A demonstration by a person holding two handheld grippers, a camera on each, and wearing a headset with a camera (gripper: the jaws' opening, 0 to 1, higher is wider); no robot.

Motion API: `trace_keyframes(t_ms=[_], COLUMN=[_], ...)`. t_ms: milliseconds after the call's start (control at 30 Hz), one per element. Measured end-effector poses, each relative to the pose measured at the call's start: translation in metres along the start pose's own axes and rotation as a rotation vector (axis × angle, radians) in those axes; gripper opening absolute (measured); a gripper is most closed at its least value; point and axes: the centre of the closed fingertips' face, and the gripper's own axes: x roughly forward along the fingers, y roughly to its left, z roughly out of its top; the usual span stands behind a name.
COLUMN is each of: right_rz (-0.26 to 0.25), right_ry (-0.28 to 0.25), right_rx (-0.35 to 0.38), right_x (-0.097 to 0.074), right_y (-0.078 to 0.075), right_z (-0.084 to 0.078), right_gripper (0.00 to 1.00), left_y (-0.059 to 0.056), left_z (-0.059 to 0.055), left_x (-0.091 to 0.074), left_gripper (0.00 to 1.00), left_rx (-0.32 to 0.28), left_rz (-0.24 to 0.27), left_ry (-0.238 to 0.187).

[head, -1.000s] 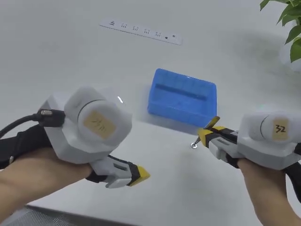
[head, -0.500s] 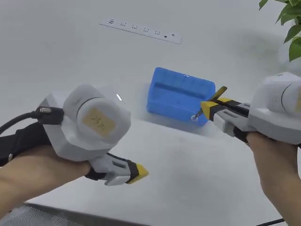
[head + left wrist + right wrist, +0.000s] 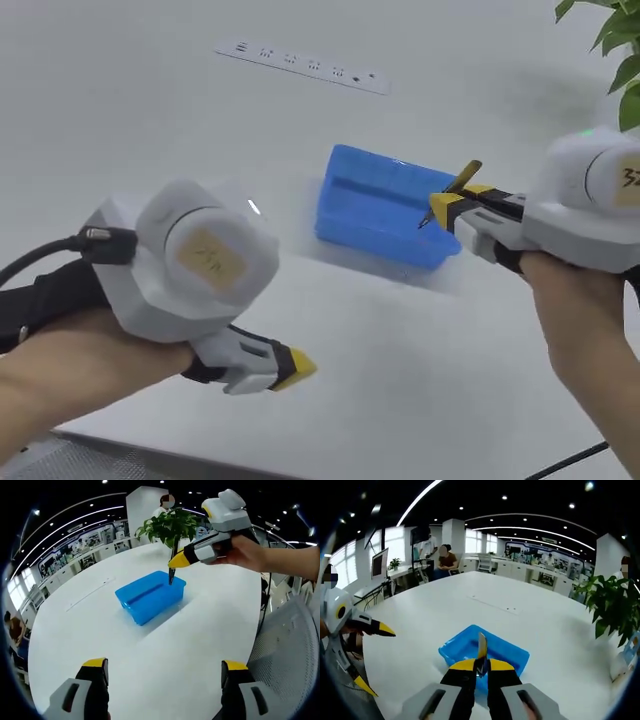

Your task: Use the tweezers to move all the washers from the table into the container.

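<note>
Two grippers are at work. The right gripper point(image 3: 450, 208) has its jaws pressed together on the tweezers point(image 3: 461, 180), whose dark tips point down over the right end of the blue container point(image 3: 370, 235) at the centre of the head view. Whether a washer sits in those tips is too small to tell.

The step in hand looks like the drop. To do it well, the tips should sit well inside the container's rim and low above its floor before the squeeze is eased, so a small ring cannot bounce out over the low wall. A slow release is wiser than a flick, because a washer may cling to one tip. The wrist should hold level so the tweezers do not twist in the jaws.

The left gripper point(image 3: 165, 672) is at the lower left of the head view, its jaws wide apart with nothing in them, well clear of the container.

The table point(image 3: 400, 380) is white, smooth and slightly glossy, so a stray washer would probably slide or roll on it. A power strip point(image 3: 305, 65) lies along the top of the head view and a plant point(image 3: 615, 60) fills the upper right corner. The room is a large open office with ceiling lights and people at desks.
</note>
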Motion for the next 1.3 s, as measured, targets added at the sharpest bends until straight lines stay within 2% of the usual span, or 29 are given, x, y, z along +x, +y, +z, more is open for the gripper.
trace_keyframes(t_ms=[233, 567, 833, 1133, 1300], right_rz=[0.021, 0.032, 0.046, 0.065, 0.066], right_ry=[-0.006, 0.025, 0.069, 0.102, 0.105], right_rx=[0.011, 0.046, 0.066, 0.049, 0.046], right_x=[-0.008, -0.013, -0.005, 0.004, 0.007], right_y=[0.009, 0.016, 0.018, 0.022, 0.022], right_z=[-0.001, -0.022, -0.044, -0.056, -0.058], right_gripper=[0.04, 0.04, 0.04, 0.04, 0.04], left_y=[0.001, 0.000, 0.000, 0.001, 0.001], left_z=[-0.002, -0.001, -0.003, -0.005, -0.005], left_x=[0.000, 0.001, 0.001, 0.001, 0.002], left_gripper=[0.96, 0.96, 0.96, 0.96, 0.96], left_rx=[-0.004, -0.003, 0.000, -0.005, -0.003], left_rz=[0.003, -0.002, -0.001, 0.001, 0.001], left_ry=[0.006, 0.005, 0.009, 0.012, 0.014])
